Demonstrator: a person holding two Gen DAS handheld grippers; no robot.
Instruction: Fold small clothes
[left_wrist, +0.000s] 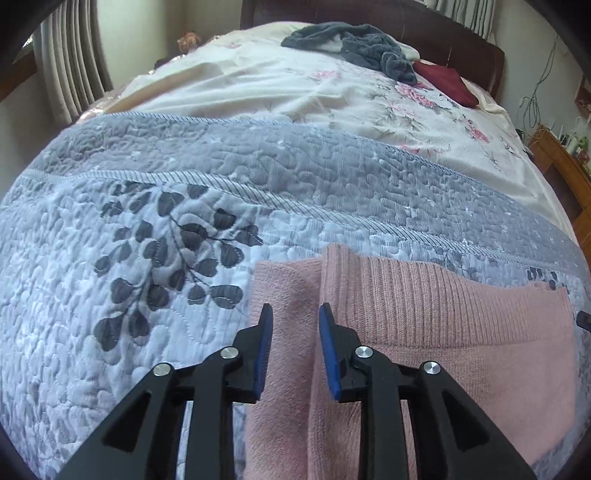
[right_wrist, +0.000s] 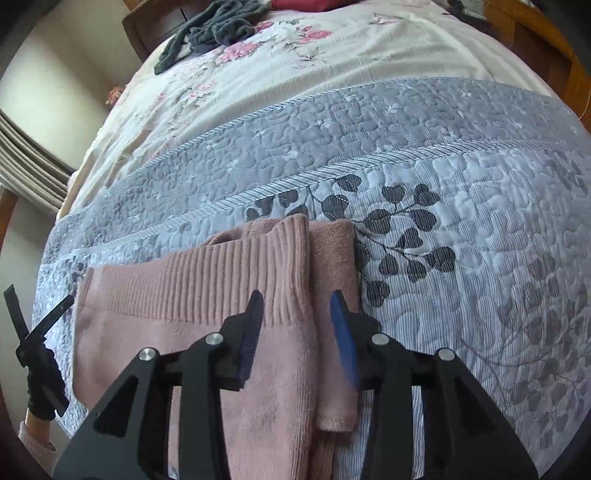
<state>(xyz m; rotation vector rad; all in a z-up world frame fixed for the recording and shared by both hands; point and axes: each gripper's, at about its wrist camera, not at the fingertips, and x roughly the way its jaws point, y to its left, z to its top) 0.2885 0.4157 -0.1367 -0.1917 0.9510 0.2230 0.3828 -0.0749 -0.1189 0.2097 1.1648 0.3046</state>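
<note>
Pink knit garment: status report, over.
Left gripper and right gripper open, empty. Pink knit garment lying on quilt. Nothing in the way.

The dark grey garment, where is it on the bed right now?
The dark grey garment lies crumpled at the bed's far end on the floral sheet, beside a dark red cloth.

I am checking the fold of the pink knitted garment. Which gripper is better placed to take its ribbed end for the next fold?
Probably the left gripper: open, its jaws straddle the raised edge of the pink knitted garment's ribbed end. The right gripper, also open, hangs over the folded side flap.
</note>
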